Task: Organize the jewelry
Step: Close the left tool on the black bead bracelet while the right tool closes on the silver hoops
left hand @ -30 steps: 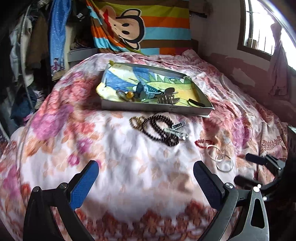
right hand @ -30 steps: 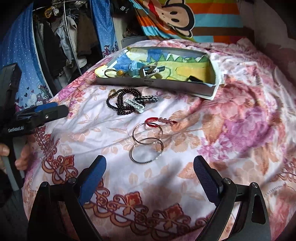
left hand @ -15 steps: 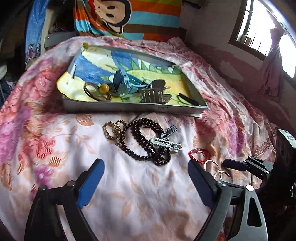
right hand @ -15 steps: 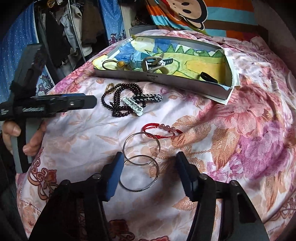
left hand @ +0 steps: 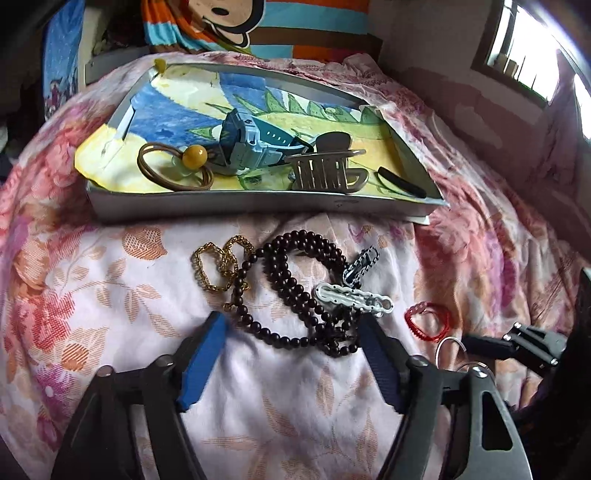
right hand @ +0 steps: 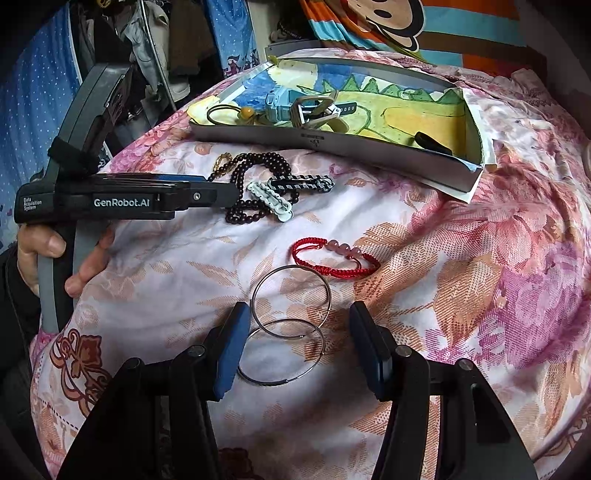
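The dark bead necklace (left hand: 291, 291) lies in loops on the bed, just in front of the tray (left hand: 258, 201). The left gripper (left hand: 291, 354) comes down over its near end, and its jaws are closing with the beads between them, but the pads do not press on them yet. It looks like the person wants to lift the necklace into the tray, where a watch (left hand: 247, 144), a hair tie (left hand: 173, 166) and a hair claw (left hand: 325, 166) already sit. Two silver hoops (right hand: 288, 325) lie a bit to the side, and the right gripper (right hand: 295, 343) stands half wide around them, not pinching. A red bracelet (right hand: 336, 256), a gold chain (left hand: 218, 266) and two hair clips (left hand: 354, 295) wait on the bed too. The flowery blanket (left hand: 110, 295) is soft and bumpy, so small things sink in. Behind are a striped monkey cloth (left hand: 240, 26), a window (left hand: 524, 48) and hanging clothes (right hand: 166, 55).
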`<control>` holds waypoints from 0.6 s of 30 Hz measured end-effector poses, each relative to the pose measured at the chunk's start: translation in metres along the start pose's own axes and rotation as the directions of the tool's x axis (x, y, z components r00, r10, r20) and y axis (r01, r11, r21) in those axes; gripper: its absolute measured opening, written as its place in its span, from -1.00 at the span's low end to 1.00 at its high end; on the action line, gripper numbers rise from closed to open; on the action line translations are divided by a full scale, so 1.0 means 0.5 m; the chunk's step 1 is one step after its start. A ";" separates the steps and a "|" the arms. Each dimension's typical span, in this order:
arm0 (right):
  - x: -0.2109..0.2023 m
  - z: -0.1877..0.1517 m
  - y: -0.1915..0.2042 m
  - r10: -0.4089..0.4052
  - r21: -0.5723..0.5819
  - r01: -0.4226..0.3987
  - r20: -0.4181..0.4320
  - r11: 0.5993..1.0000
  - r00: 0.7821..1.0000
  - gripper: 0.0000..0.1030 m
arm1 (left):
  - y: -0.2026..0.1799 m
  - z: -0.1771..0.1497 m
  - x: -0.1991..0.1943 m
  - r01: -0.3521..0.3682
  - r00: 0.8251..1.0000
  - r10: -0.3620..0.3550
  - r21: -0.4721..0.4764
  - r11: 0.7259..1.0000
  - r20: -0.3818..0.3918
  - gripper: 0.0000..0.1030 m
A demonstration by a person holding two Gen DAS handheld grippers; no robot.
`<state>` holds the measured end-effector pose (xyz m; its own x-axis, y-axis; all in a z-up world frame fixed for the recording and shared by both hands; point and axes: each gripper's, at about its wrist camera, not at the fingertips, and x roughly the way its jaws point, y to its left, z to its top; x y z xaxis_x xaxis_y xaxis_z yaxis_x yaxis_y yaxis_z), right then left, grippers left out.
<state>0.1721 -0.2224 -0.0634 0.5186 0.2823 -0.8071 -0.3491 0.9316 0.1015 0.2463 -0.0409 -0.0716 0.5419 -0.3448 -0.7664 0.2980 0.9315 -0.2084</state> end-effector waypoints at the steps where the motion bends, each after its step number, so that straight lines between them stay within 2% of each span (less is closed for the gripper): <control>1: 0.000 0.000 0.000 -0.001 0.002 0.001 0.001 1.000 1.000 -0.05 | -0.001 -0.001 0.000 -0.007 1.000 0.007 0.001 1.000 0.001 0.17; 6: 0.001 0.000 0.002 -0.013 -0.002 0.013 0.002 1.000 1.000 -0.06 | -0.002 -0.004 0.001 -0.013 1.000 0.013 0.011 1.000 -0.002 -0.09; 11: 0.002 0.000 0.003 -0.019 -0.007 0.019 0.002 1.000 1.000 -0.07 | -0.012 -0.008 0.014 -0.029 0.999 0.030 0.039 0.999 -0.024 -0.14; 14: 0.002 0.000 0.006 -0.029 -0.014 0.029 0.002 0.999 1.000 -0.08 | -0.014 -0.010 0.014 -0.043 0.999 0.044 0.043 0.998 -0.022 -0.29; 18: 0.000 0.000 0.007 -0.036 -0.019 0.036 0.005 0.999 0.999 -0.14 | -0.025 -0.014 0.013 -0.047 0.999 0.049 0.068 0.997 -0.022 -0.64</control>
<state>0.1709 -0.2190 -0.0631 0.5351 0.2498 -0.8070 -0.3451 0.9366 0.0610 0.2405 -0.0538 -0.0781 0.5383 -0.2965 -0.7888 0.3252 0.9367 -0.1302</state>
